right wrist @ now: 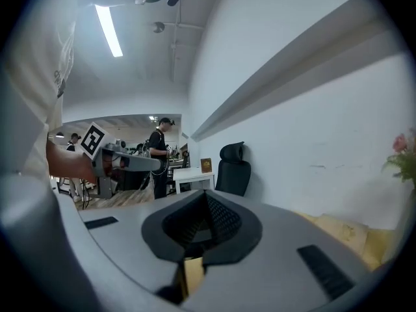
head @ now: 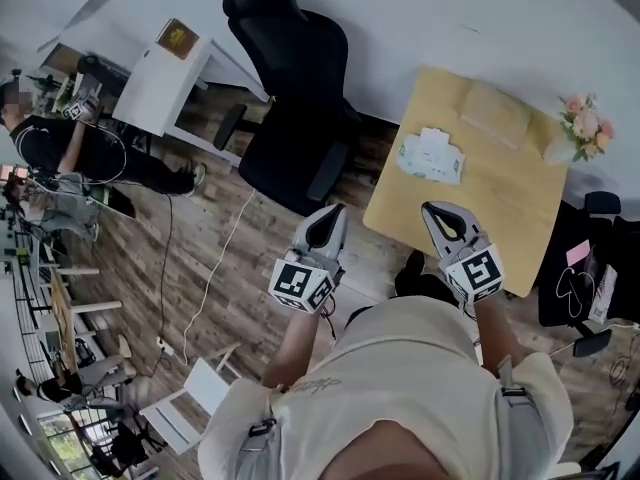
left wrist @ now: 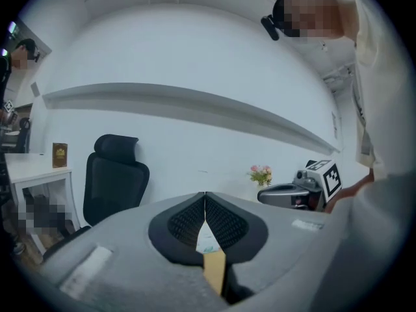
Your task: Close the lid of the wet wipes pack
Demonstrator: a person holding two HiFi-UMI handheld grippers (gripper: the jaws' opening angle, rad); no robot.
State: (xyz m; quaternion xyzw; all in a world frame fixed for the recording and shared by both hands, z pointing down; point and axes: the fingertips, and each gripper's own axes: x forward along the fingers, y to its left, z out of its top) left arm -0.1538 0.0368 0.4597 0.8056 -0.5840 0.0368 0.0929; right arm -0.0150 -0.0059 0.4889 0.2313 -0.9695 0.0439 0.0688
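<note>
The wet wipes pack [head: 431, 156] lies flat on the light wooden table [head: 500, 213], toward its far left corner as the head view shows it. It is so small there that I cannot tell whether its lid is up or down. Both tools are held in the air in front of the person's body, well apart from the pack. The left gripper [head: 327, 218] is over the plank floor just off the table's near corner, and the right gripper [head: 437, 213] is over the table's near edge. In the left gripper view the ribbed pads meet at their tips and clamp nothing. Through the thin wedge below the tips show a sliver of white with green print and a strip of tan, too narrow to name for sure. In the right gripper view the pads are likewise pressed together on nothing, with only a tan slit visible beneath them. A beige pad [head: 494, 114] lies beyond the pack, and pink flowers [head: 586, 120] stand at the table's far right corner, their container hard to make out. A black office chair [head: 295, 88] stands left of the table. The person's pale shirt fills the bottom of the head view and hides the floor there.
</note>
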